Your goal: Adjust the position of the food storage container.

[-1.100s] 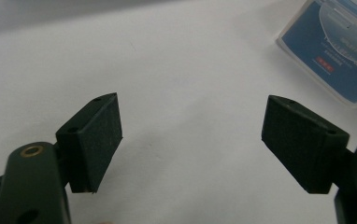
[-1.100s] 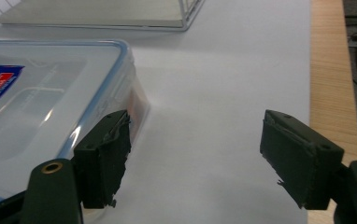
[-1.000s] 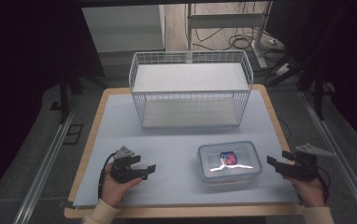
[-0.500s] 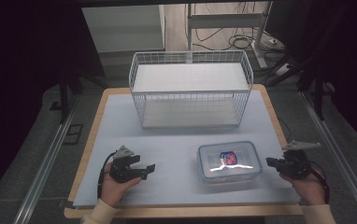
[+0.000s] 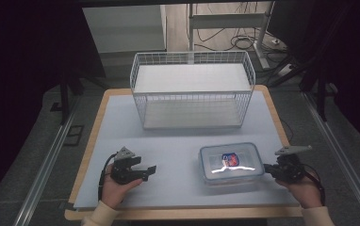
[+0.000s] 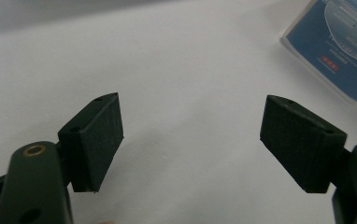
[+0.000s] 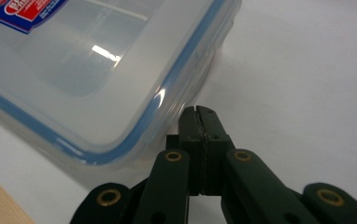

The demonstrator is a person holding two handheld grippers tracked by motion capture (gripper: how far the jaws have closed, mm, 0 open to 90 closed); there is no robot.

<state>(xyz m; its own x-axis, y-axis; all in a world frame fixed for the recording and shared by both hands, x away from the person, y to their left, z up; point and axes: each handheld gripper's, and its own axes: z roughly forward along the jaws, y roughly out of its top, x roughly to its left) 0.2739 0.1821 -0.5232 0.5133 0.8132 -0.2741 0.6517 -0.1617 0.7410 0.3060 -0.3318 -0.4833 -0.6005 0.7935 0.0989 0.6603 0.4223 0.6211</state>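
Near the front of the tabletop (image 5: 178,136), before the wire basket (image 5: 192,89), a lidded plastic container (image 5: 230,162) is seen. Against its right edge the right gripper (image 7: 199,114) is pressed with fingers closed on nothing. Left of the container, the left gripper (image 5: 147,172) is held wide open, empty. The container's contents cannot be made out.

Overhead, looking forward and down on the counter (image 5: 178,132); tool-mounted, close, low; all sharing the lidded plastic container (image 5: 231,162).

room dark | floor (image 5: 18,155) grey | cables (image 5: 244,43) behind table (wood-edged) (image 5: 86,141)
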